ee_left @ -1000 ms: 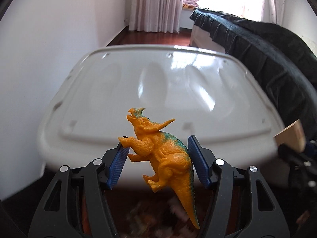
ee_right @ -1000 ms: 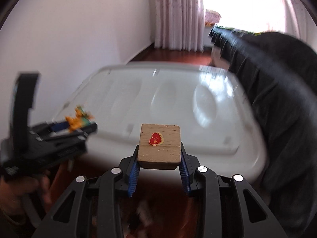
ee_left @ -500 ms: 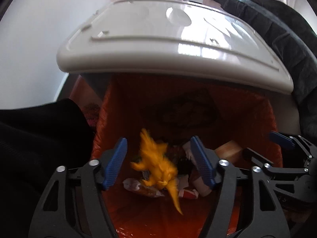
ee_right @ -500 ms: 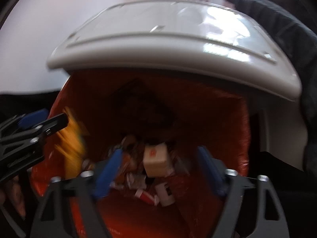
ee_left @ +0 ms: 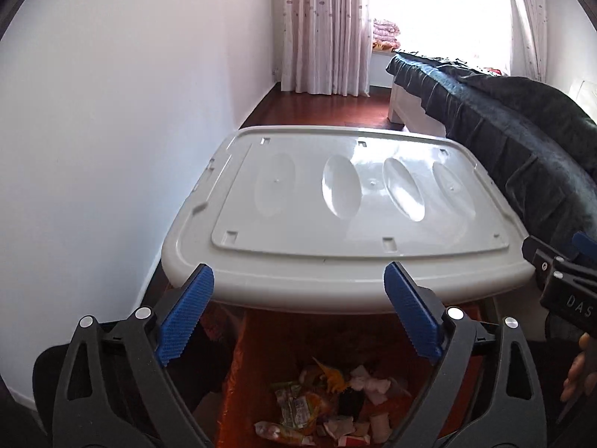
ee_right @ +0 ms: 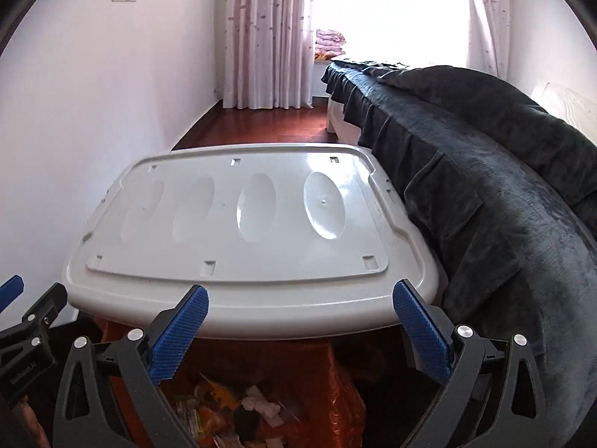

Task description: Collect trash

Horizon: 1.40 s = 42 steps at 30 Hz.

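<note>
My left gripper (ee_left: 298,313) is open and empty above a bin lined with an orange bag (ee_left: 257,366). Wrappers and scraps lie at its bottom, with the orange toy dinosaur (ee_left: 330,375) among them. My right gripper (ee_right: 300,330) is open and empty over the same orange bag (ee_right: 335,377); the dinosaur (ee_right: 224,395) shows in the trash there. The wooden block is not clearly visible. The right gripper's side shows at the right edge of the left wrist view (ee_left: 559,280), and the left gripper shows at the left edge of the right wrist view (ee_right: 26,336).
A grey plastic storage-box lid (ee_left: 343,224) lies just beyond the bin, also in the right wrist view (ee_right: 242,239). A bed with a dark blanket (ee_right: 485,194) runs along the right. A white wall (ee_left: 112,149) is on the left. Curtains and red wood floor lie beyond.
Both grippers opened and dropped their loads, the dinosaur and the wooden block, into the bin. Both have since tilted back up to look across the grey lid.
</note>
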Each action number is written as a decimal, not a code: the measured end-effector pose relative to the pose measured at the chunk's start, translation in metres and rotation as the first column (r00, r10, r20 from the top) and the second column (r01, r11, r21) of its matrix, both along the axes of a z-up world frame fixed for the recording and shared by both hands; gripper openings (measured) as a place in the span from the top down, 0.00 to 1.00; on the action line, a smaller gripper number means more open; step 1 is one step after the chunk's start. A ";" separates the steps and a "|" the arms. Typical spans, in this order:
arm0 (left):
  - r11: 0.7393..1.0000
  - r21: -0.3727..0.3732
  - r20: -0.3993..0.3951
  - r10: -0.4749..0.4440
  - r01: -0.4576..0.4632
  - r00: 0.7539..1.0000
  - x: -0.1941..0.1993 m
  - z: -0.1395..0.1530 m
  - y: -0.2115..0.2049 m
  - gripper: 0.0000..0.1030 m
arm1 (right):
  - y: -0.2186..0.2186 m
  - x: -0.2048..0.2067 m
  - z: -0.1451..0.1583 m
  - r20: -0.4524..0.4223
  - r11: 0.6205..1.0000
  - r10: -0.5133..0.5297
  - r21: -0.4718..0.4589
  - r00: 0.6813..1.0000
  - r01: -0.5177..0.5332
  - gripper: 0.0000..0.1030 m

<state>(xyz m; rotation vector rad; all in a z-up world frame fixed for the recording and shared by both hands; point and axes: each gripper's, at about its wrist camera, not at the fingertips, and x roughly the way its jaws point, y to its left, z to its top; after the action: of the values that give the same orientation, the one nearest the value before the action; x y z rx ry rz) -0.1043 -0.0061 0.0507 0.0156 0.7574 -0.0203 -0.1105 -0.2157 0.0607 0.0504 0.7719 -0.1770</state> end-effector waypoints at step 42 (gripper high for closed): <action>0.998 0.046 0.045 -0.047 0.045 0.998 0.001 0.015 -0.027 0.11 | -0.007 -0.012 0.021 0.058 1.000 -0.026 -0.006 0.998 0.026 0.05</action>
<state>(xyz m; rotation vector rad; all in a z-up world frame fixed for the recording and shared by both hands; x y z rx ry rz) -0.1037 -0.0331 0.0662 0.0762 0.7110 -0.0470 -0.1222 -0.2228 0.0815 0.0592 0.7129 -0.2018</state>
